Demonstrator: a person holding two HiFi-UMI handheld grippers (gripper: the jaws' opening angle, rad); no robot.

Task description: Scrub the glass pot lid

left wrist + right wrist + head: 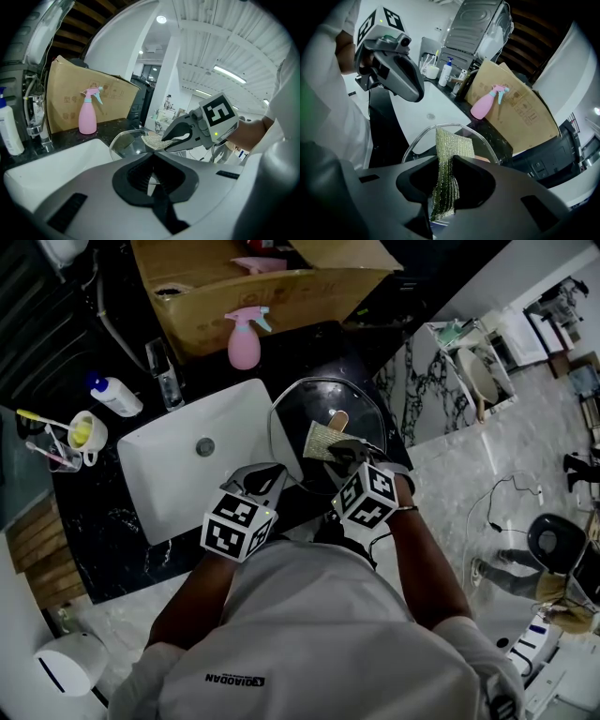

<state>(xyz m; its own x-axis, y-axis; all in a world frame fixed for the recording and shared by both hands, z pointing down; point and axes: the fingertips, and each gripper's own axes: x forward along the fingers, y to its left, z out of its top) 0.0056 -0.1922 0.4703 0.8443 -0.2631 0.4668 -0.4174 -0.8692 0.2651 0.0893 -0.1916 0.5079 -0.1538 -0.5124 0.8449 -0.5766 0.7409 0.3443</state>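
We have the glass pot lid [309, 404] on the dark counter [94, 521], just right of the white sink [173, 479]. Our left gripper [272, 472] clamps its near-left rim, and our right gripper [336, 454] pinches a green scrub pad [322, 439] against the glass.

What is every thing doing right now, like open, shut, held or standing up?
glass pot lid, held by its rim
scouring cloth, pinched at one end, lying on the lid
left tongs, shut on the lid's rim
right tongs, shut on the cloth
pink spray bottle, standing upright on the counter
cardboard box, flaps open
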